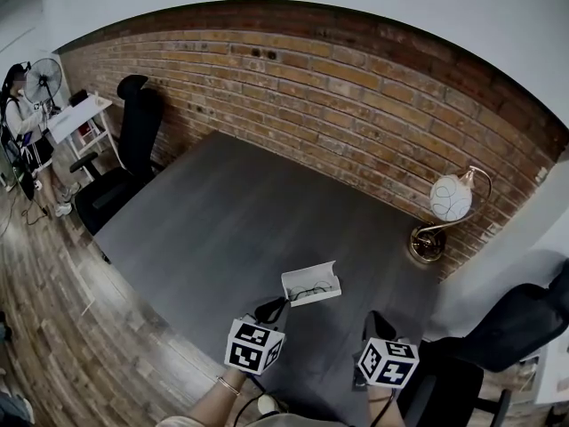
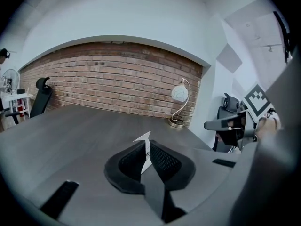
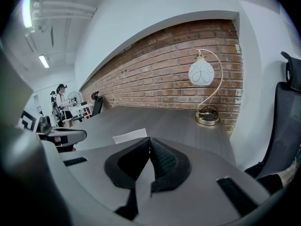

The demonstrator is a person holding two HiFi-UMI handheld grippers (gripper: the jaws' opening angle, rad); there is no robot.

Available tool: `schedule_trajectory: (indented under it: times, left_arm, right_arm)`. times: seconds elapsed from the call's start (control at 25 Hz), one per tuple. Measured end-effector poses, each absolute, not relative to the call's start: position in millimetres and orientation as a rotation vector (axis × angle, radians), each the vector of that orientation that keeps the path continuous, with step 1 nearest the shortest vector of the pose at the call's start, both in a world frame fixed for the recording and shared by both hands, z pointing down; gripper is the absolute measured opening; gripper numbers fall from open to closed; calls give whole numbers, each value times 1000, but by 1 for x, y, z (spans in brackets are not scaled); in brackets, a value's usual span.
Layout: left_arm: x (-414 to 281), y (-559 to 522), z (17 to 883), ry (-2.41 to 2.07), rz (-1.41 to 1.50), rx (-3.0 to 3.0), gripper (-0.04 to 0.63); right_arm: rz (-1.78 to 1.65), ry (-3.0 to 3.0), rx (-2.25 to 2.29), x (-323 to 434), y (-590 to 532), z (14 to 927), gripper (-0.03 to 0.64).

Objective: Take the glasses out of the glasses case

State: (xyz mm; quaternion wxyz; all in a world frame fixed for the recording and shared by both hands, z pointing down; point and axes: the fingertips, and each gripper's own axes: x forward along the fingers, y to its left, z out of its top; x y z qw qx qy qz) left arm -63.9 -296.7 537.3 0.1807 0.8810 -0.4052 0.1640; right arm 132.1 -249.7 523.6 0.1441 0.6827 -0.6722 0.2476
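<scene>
A white glasses case (image 1: 311, 285) lies open on the dark grey table (image 1: 222, 229), with dark-framed glasses (image 1: 313, 289) inside it. My left gripper (image 1: 274, 309) is just short of the case's near left corner, jaws shut and empty. In the left gripper view the closed jaws (image 2: 147, 147) point at the case (image 2: 143, 139), whose white lid peeks up behind them. My right gripper (image 1: 378, 321) hovers near the table's front right, away from the case, also shut and empty. In the right gripper view its jaws (image 3: 149, 143) meet, with the case (image 3: 129, 135) ahead to the left.
A gold desk lamp with a white globe (image 1: 449, 205) stands at the table's far right corner by the brick wall. A black office chair (image 1: 124, 163) is at the far left and another (image 1: 502, 332) at the right. A person (image 1: 18, 123) stands far off to the left.
</scene>
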Motion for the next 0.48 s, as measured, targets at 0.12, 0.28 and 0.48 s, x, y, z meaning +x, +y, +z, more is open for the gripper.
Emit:
schedule_trajectory:
  times: [0.12,0.28,0.48]
  left_arm:
    - [-55,-300,541,-1114,488,2503,20]
    - [-44,-302,547,-1073,519,2508,72]
    - [-32,-307,556,-1031,587,2537,86]
  right_arm:
    - [733,-1927,1974,138,-252,529,32]
    - [760,-1918,1981,143,-257,536,32]
    - [798,-1912,1985,148,-263,546,32]
